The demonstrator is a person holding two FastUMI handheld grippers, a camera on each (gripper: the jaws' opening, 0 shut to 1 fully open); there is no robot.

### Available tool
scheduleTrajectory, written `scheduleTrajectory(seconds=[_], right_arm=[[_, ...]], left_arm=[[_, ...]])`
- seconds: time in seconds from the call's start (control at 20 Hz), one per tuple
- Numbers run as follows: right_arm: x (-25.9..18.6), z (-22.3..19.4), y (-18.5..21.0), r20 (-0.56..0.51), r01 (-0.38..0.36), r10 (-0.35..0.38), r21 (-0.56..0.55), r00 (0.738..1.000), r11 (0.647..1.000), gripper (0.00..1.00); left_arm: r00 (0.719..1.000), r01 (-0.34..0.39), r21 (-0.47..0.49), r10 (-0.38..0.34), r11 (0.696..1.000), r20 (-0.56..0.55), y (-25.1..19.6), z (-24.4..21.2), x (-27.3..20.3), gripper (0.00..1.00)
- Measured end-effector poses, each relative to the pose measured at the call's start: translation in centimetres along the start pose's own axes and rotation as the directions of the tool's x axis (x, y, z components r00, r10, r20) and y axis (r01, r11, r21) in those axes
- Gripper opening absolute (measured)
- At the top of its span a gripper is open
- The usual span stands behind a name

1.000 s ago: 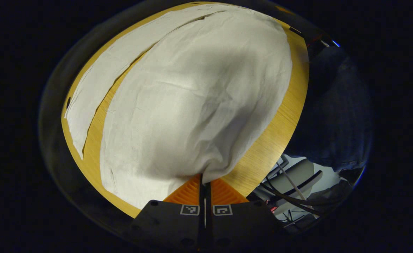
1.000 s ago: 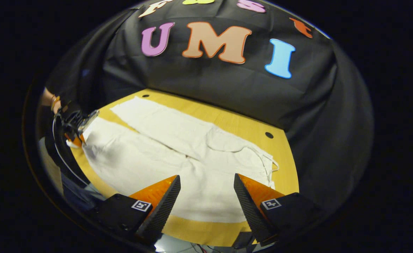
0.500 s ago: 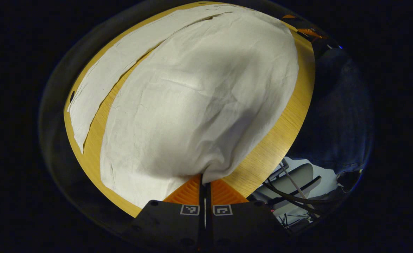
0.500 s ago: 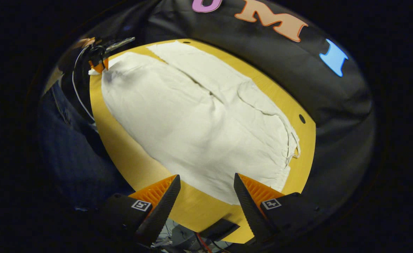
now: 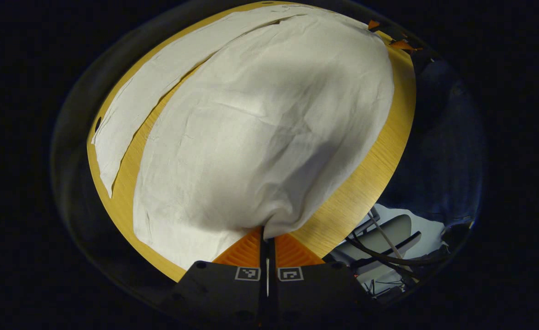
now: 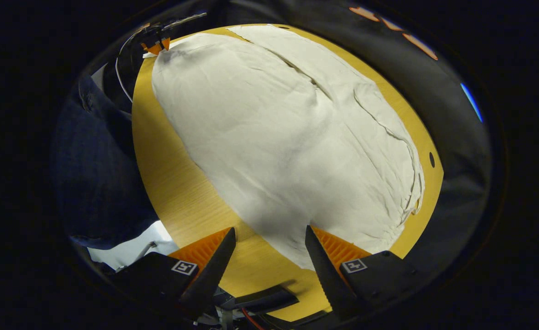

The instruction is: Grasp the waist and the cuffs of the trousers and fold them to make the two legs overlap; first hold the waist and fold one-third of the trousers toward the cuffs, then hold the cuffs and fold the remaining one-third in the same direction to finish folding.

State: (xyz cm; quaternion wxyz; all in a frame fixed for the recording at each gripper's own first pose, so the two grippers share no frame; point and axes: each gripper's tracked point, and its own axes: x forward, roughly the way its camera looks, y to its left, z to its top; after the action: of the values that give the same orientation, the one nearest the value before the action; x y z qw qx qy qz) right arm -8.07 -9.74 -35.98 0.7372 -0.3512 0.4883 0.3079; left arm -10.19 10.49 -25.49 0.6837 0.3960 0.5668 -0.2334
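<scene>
From the left gripper view I see the table (image 5: 365,183), a round wooden top, with the white trousers (image 5: 260,128) spread flat across most of it. The far leg (image 5: 159,87) lies along the left side, split from the near leg (image 5: 251,151) by a narrow strip of bare wood. My left gripper (image 5: 268,231) is clenched on the near leg's cuff: both fingers press together on a pinch of cloth at the table's near edge, and the fabric puckers toward them. At the upper right, past the waist, I make out the tips of the other gripper.

In the right gripper view, the left gripper (image 6: 157,46) sits at the top left, holding the cuff corner. The trousers (image 6: 287,137) run down from there to the waist, with a drawstring (image 6: 411,201) trailing at the right edge. My right gripper (image 6: 269,250) hangs with its jaws released and wide apart, straddling the near corner of the waist; whether either finger touches the cloth I cannot tell. A person's dark sleeve (image 6: 95,174) lies beside the table (image 6: 173,183) on the left.
</scene>
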Motion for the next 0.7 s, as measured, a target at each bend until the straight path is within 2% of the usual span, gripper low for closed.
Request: scheduleTrajectory(seconds=[0.25,0.3,0.35,0.5,0.6,0.65,0.7], right_arm=[[0.5,-0.3,0.4,-0.042,-0.080,0.081,0.032,0.996,0.996,0.96],[0.5,-0.2,0.3,-0.052,-0.083,0.085,0.031,0.995,0.996,0.96],[0.5,-0.2,0.2,-0.057,-0.082,0.084,0.034,0.995,0.996,0.90],[0.7,-0.2,-0.1,-0.079,-0.071,0.076,0.058,0.994,0.996,0.93],[0.7,0.1,-0.4,-0.095,-0.053,0.061,0.083,0.994,0.995,0.74],[0.8,0.1,-0.6,-0.097,-0.038,0.045,0.080,0.994,0.996,0.60],[0.7,0.1,-1.0,-0.098,-0.011,0.019,0.075,0.995,0.997,0.56]], left_arm=[[1.000,0.005,0.001,-0.005,1.000,-0.009,0.0,0.1,-0.1,0.00],[1.000,0.008,0.002,-0.008,1.000,-0.011,0.0,0.2,-0.1,0.00],[1.000,0.011,0.001,-0.011,1.000,-0.013,0.0,0.1,-0.2,0.00],[1.000,0.019,-0.010,-0.019,1.000,-0.011,0.0,0.2,-0.1,0.00],[1.000,0.019,-0.006,-0.019,1.000,-0.011,0.1,0.2,0.0,0.00],[1.000,0.021,0.000,-0.021,1.000,-0.012,0.1,0.3,0.0,0.00],[1.000,0.024,0.003,-0.024,1.000,-0.013,0.1,0.5,0.0,0.00]])
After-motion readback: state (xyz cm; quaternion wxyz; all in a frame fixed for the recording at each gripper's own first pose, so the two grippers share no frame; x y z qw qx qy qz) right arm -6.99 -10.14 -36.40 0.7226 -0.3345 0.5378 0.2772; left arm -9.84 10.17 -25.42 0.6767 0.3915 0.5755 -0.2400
